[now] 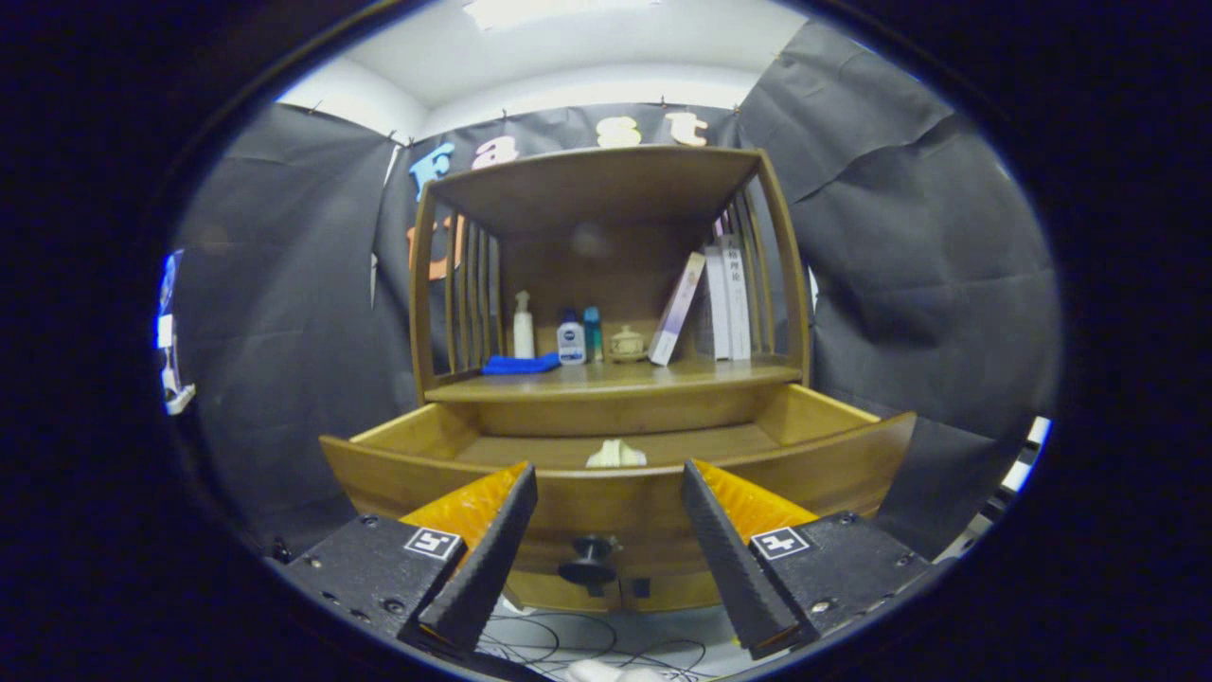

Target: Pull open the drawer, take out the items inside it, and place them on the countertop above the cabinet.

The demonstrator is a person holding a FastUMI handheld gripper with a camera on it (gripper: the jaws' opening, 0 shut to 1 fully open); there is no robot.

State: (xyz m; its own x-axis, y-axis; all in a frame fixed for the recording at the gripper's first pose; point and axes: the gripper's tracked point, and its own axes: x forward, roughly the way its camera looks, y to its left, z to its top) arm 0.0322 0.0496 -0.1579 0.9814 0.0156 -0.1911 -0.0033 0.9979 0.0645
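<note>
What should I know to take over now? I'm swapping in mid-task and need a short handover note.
Hand-held gripper: open, holding nothing, fingers spread in front of the drawer, with its knob between them.
Drawer: already pulled open.
Inside: one small pale item lies just behind the drawer front, beyond the fingers.
Countertop: already carries bottles, a blue cloth, a small jar and books.
Left: reach in, grasp the pale item, set it on the countertop.

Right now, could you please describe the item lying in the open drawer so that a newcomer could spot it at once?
Find the wooden cabinet with a shelf of bottles and books. Below that shelf, its drawer is pulled out toward the open gripper. On the drawer floor, just beyond the fingers, lies a small pale object, the drawer's one visible item; its kind is unclear.
</note>
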